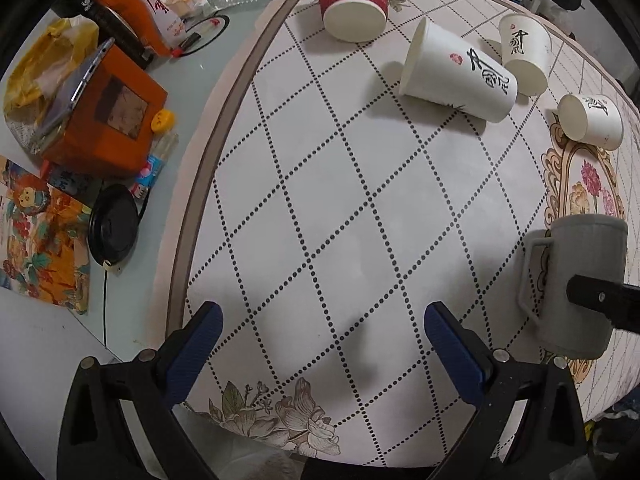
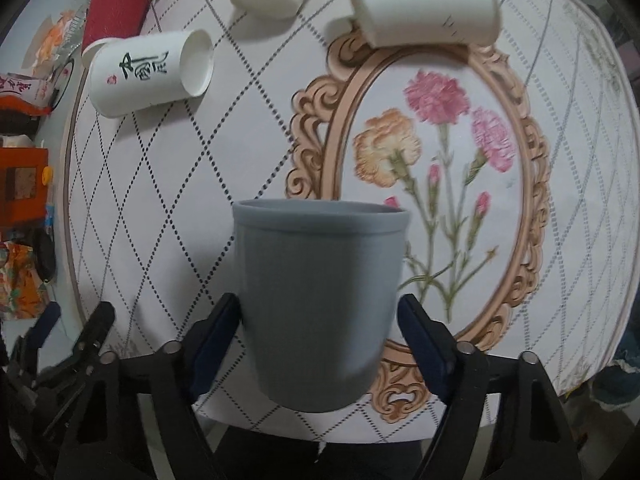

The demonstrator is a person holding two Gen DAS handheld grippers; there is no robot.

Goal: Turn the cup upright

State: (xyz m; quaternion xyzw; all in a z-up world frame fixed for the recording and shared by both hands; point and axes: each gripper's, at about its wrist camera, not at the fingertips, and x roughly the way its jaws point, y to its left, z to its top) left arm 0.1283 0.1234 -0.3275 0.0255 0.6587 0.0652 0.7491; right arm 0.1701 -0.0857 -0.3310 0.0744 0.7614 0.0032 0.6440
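Grey plastic fills the right wrist view: the grey cup (image 2: 320, 304) sits between the right gripper (image 2: 320, 344) fingers, which press its lower wall from either side, one pad (image 2: 218, 336) on the left of the cup and one (image 2: 420, 340) on the right. Its rim points away from the gripper, its base toward it, so its long axis runs straight out along the fingers. It looks lifted off the worktop (image 2: 160, 208), hanging near the flower medallion (image 2: 432, 184), though I cannot tell for sure whether the base touches the cloth. From the left wrist view the same cup shows a handle (image 1: 534, 276) on the side facing the left gripper (image 1: 324, 340).

That gripper holds nothing; its fingers stand wide apart over bare checked cloth, well apart from the cup. The right hand is the one that counts.

Beyond the medallion, three white paper cups (image 2: 152, 74) and a red paper cup (image 2: 116, 8) lie on their sides.

To my eye, what remains is setting the base down level and letting go.
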